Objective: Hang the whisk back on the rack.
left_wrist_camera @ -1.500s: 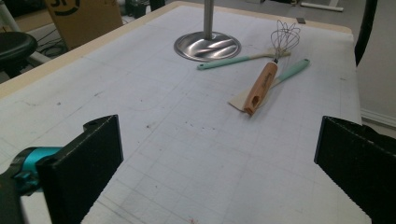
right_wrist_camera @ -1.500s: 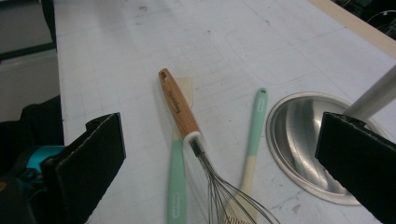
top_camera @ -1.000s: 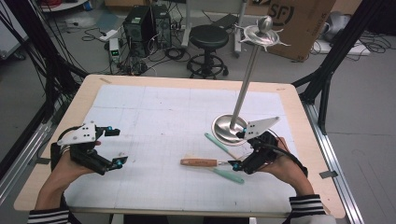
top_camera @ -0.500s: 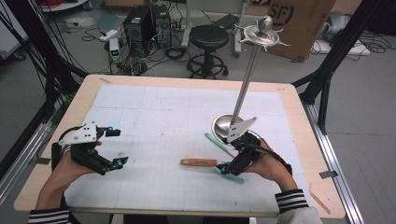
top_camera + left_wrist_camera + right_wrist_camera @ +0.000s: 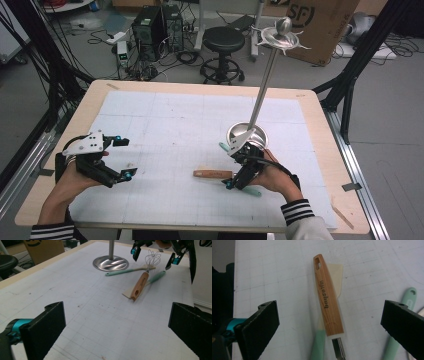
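- Leftmost, lower left of the high view: left gripper [image 5: 120,158] held in a hand [image 5: 70,180] above the white gridded mat [image 5: 165,125], jaws spread wide, nothing between them, nothing touched.
- Same tool in its own view: two black jaws far apart at the lower corners, only bare mat between them.
- Farther along, centre of the high view, just below the middle: whisk [image 5: 214,174] lying flat on the mat, wooden handle pointing left, wire end hidden under the right gripper.
- Upper right of the left gripper view: whisk wires [image 5: 152,260] visible, wooden handle crossing a mint-handled spatula [image 5: 147,283] with a cream blade; second mint-handled utensil [image 5: 126,271] lying beside the steel base.
- Right of centre in the high view: right gripper [image 5: 239,172] held low over the whisk's wire end, jaws apart, one on each side of the whisk.
- Right gripper view: jaws wide open at both lower edges, wooden handle [image 5: 327,300] running up the middle between them, clear of both jaws, lying on the cream blade [image 5: 336,277].
- Right edge of that view: mint handle [image 5: 404,315] of the other utensil, near the right jaw.
- Right of centre, upward in the high view: steel stand [image 5: 247,135] with round base touching the mat just behind the right gripper, pole tilting toward the upper right.
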{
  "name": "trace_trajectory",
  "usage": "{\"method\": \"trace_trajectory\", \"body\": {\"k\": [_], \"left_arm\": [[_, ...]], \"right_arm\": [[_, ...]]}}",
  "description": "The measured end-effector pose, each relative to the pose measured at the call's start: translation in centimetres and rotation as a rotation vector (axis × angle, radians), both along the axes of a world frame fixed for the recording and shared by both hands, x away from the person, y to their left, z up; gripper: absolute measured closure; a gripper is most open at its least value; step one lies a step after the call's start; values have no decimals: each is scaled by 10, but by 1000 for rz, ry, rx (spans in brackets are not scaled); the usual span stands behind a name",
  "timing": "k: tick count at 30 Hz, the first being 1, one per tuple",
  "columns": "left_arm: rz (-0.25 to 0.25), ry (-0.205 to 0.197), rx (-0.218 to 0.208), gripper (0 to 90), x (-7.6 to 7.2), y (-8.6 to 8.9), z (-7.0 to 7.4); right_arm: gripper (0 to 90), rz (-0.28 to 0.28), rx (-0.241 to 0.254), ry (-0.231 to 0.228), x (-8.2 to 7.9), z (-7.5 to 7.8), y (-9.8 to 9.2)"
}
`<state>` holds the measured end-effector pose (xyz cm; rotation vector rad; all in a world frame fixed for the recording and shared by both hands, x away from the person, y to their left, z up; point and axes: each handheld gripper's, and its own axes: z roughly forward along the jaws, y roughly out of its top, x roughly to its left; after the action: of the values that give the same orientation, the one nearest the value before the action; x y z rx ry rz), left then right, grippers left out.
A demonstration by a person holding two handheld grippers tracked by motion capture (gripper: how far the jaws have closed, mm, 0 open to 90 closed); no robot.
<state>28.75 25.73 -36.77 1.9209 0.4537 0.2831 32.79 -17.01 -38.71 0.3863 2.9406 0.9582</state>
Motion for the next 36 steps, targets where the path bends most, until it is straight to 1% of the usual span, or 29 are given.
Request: {"method": "trace_trajectory", "body": {"k": [1, 2, 3, 4, 5, 7, 8, 9, 11, 12, 16, 18, 20, 21, 22, 24, 26, 29, 30, 31, 35, 36], "left_arm": [[0, 0, 0, 17, 0, 0, 0], [-1, 0, 1, 17, 0, 0, 0], [0, 0, 0, 17, 0, 0, 0], [-1, 1, 0, 17, 0, 0, 0], [-1, 1, -1, 17, 0, 0, 0], [-1, 2, 0, 17, 0, 0, 0], [-1, 1, 0, 17, 0, 0, 0], [0, 3, -1, 17, 0, 0, -1], [-1, 5, -4, 17, 0, 0, -1], [-2, 4, -3, 16, 0, 0, -1], [0, 6, -2, 17, 1, 0, -2], [-1, 7, -4, 16, 0, 0, -2], [-3, 4, -1, 16, 1, 0, -2], [-3, 5, -3, 17, 1, 0, -2], [-3, 5, -2, 17, 1, 0, -2], [-5, 8, -4, 17, 1, -1, -3], [-4, 8, 1, 17, 1, -1, -3], [-5, 7, -4, 17, 1, -1, -3], [-4, 8, -5, 17, 1, -1, -3], [-3, 9, -2, 17, 1, -1, -3], [-4, 7, -6, 17, 1, -1, -3], [-4, 6, -5, 17, 1, -1, -3]], "right_arm": [[1, 1, -11, 8, 0, -2, 2], [1, 7, -12, 9, 1, -3, 4], [6, 8, -25, 7, 1, -4, 5], [41, 11, -26, 16, 1, -6, 7], [59, 18, -36, 11, 2, -7, 8], [63, 24, -44, 20, 3, -10, 11], [96, 35, -49, 23, 3, -11, 12], [153, 40, -56, 24, 4, -12, 13], [161, 30, -78, 24, 5, -15, 14], [176, 34, -80, 36, 5, -16, 14], [286, 47, -107, 53, 7, -19, 15], [366, 53, -112, 60, 8, -19, 14], [396, 53, -124, 67, 9, -20, 13], [425, 50, -125, 69, 10, -20, 13], [444, 59, -131, 61, 10, -21, 13], [478, 53, -134, 58, 10, -21, 14], [487, 52, -137, 55, 11, -21, 14], [493, 55, -151, 55, 11, -22, 14], [493, 57, -159, 50, 11, -22, 14], [498, 67, -157, 42, 12, -23, 14], [546, 67, -167, 56, 11, -23, 14], [548, 74, -167, 50, 12, -24, 14]]}}
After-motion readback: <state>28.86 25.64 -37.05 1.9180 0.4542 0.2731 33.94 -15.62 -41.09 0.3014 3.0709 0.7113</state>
